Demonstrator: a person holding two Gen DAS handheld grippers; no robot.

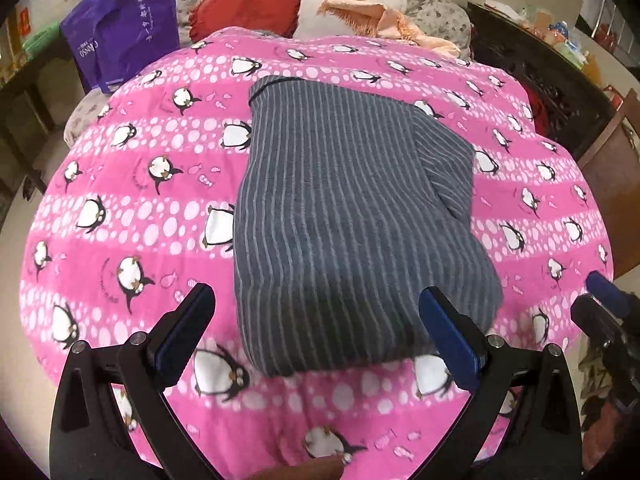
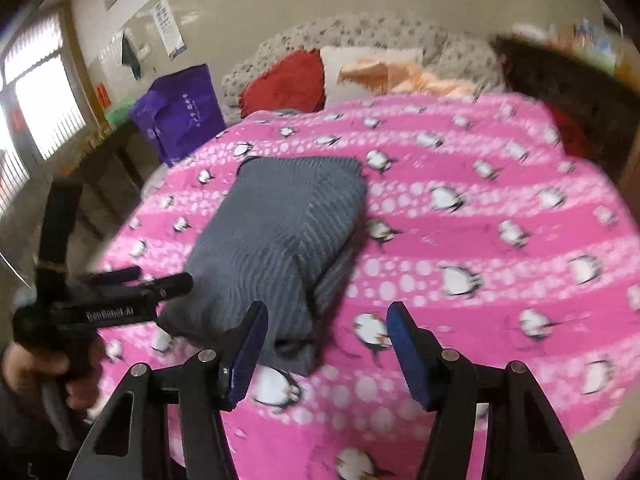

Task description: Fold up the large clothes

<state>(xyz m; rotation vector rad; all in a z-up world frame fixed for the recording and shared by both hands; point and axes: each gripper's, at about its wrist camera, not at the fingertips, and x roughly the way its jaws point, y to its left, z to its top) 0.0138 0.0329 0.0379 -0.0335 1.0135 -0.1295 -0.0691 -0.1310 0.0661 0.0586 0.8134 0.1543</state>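
Left gripper (image 1: 316,320) hangs above the near edge of the grey striped garment (image 1: 340,208), jaws wide apart with nothing between them. Garment lies on the pink penguin blanket (image 1: 120,200) on the bed as a compact folded rectangle, so folding looks largely done; perhaps one more fold or some smoothing is left. Right gripper (image 2: 326,344), jaws parted and empty, sits just right of the garment's near corner.

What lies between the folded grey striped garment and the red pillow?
Only pink penguin blanket lies between the grey striped garment and the red pillow; the left wrist view shows it.
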